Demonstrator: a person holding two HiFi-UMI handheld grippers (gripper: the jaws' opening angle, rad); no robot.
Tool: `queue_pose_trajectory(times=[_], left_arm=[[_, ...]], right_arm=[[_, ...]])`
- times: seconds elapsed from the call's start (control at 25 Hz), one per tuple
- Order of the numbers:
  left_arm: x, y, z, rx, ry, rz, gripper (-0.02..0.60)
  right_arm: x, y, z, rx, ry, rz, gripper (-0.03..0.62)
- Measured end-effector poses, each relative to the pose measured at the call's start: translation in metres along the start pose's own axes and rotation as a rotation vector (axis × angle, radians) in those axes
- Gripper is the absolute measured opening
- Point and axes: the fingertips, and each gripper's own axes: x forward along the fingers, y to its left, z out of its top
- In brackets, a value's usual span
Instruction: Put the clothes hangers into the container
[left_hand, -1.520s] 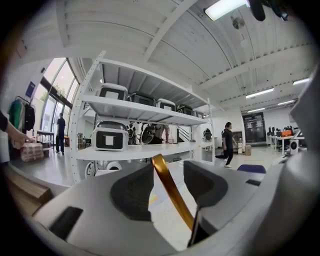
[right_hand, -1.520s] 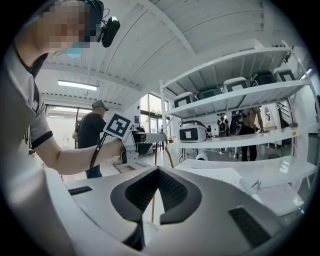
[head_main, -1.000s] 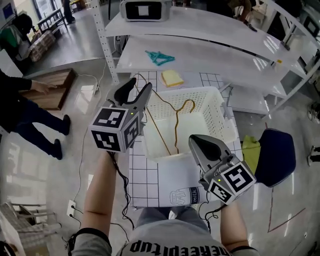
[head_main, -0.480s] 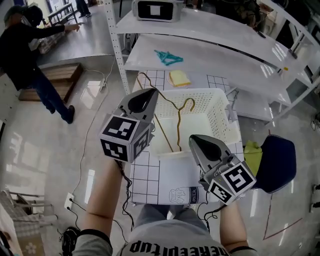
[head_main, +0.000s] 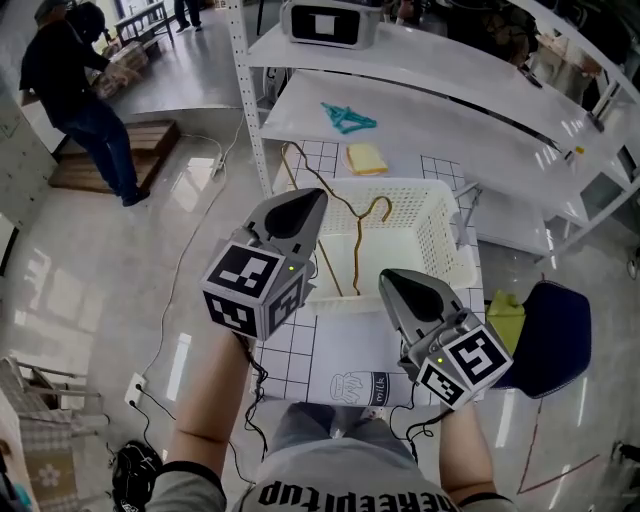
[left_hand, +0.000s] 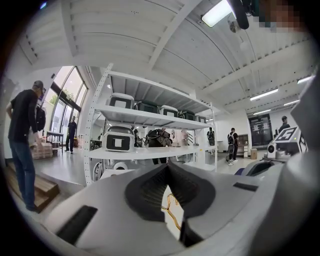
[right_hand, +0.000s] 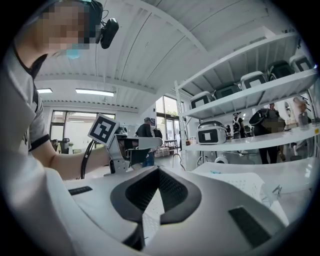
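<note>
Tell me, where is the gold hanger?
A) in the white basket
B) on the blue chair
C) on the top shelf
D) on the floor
A: the gold hanger stands leaning inside the white basket, with its hook sticking up near the rim.

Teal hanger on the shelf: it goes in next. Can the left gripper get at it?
Probably yes: the teal hanger lies exposed on the open shelf; the left gripper, jaws just closed on nothing, would need to reopen.
</note>
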Motion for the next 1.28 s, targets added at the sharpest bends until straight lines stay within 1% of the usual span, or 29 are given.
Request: queue_pose_trajectory(times=[0.52,0.96,1.28], left_arm=[[-0.023,-0.046,-0.005,-0.031,-0.01,0.032,0.017],[-0.043,-0.083,-0.014,-0.031,-0.012,0.064,0.017],[-0.055,-0.114,-0.029,-0.072,-0.011,0.079,0.017]], right_arm=[[-0.02,0.002,0.004,-0.008,-0.028,0.09,0.011],[-0.035,0.01,0.004,-0.015,-0.045,0.164,0.011],[-0.049,0.012,0.002,-0.019,-0.051,0.203,0.011]])
